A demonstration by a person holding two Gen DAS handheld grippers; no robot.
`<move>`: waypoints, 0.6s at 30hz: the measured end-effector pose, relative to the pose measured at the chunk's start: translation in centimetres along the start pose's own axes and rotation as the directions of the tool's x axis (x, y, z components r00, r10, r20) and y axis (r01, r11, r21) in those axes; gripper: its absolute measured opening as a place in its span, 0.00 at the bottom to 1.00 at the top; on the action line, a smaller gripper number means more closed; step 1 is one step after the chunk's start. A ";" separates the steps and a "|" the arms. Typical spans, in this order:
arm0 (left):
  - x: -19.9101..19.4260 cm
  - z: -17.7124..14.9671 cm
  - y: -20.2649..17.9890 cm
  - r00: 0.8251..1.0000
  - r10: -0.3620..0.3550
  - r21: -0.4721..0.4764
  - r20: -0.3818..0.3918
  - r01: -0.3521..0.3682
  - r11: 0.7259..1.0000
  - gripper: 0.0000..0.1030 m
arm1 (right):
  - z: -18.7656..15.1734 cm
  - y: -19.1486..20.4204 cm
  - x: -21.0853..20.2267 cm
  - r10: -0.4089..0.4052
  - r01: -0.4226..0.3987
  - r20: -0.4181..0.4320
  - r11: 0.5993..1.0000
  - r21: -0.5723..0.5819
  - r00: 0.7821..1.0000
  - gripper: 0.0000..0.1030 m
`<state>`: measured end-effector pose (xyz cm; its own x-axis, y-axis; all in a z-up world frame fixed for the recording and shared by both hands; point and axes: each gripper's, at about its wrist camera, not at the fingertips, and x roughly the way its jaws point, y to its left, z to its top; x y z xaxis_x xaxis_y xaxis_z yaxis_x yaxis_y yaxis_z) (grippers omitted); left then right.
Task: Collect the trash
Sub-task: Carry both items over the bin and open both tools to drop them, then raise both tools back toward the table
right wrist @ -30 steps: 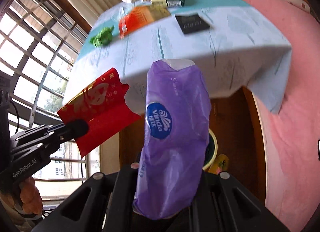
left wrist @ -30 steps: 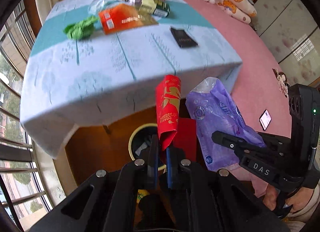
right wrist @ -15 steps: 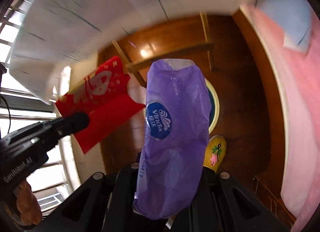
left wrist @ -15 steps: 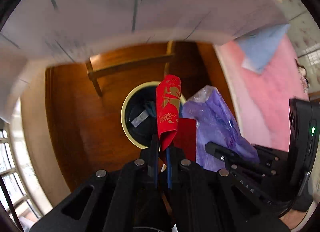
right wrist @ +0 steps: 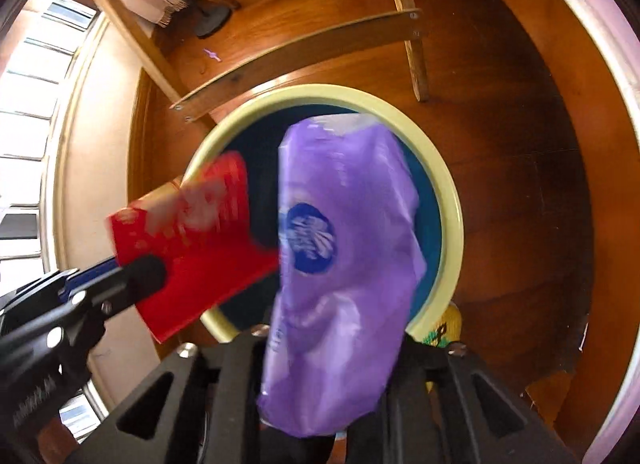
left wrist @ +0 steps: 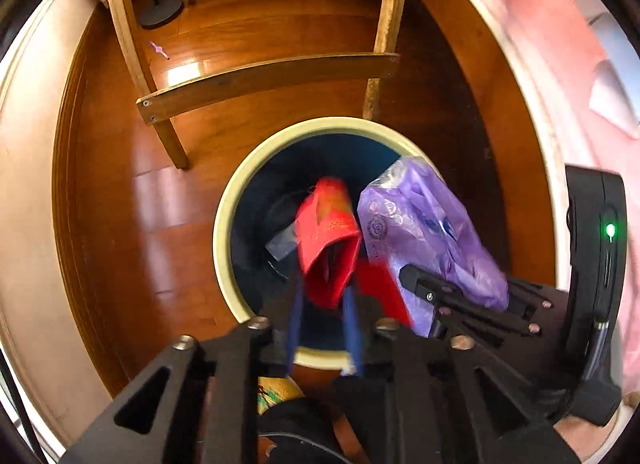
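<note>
Below me the wooden floor fills both views, with the round yellow-rimmed trash bin at center. My right gripper is clamped on the purple tissue wrapper, its long axis running up the frame over the bin's mouth. Smaller, the red envelope sits blurred between the parted fingers of my left gripper, pointing up into the bin opening.

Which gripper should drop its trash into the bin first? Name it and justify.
Left. The left gripper has its jaws apart, with its red packet centred over the bin. The right gripper holds a purple bag that overlaps the rim in the left view.
</note>
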<state>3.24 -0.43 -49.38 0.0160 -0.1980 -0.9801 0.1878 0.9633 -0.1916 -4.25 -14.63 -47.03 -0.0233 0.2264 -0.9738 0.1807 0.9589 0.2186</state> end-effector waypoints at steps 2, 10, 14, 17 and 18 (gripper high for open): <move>0.6 0.0 -0.1 1.000 0.007 0.006 0.008 -0.007 1.000 0.43 | 0.4 -0.4 0.7 -0.016 0.016 -0.001 1.000 0.004 1.000 0.39; 0.5 0.3 1.1 0.999 0.040 -0.040 0.007 -0.039 0.998 0.53 | 0.5 -1.6 0.5 -0.003 0.002 0.012 0.999 0.037 1.000 0.44; -0.4 0.4 1.8 0.999 0.041 -0.067 0.003 -0.041 0.997 0.55 | 0.1 -1.4 -1.2 0.012 -0.014 0.030 0.999 0.046 0.999 0.44; -1.8 0.3 2.0 0.999 0.046 -0.079 -0.003 -0.046 0.996 0.55 | 0.2 -1.0 -2.5 0.021 -0.023 0.045 0.999 0.046 0.999 0.45; -2.4 0.3 2.0 0.999 0.048 -0.084 -0.002 -0.048 0.995 0.55 | 0.2 -0.8 -3.1 0.020 -0.022 0.048 0.999 0.046 0.999 0.45</move>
<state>3.90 1.95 -47.43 0.0227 -0.1512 -0.9882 0.1032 0.9836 -0.1481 -4.17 -16.10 -44.23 0.0271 0.2371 -0.9711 0.2259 0.9449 0.2370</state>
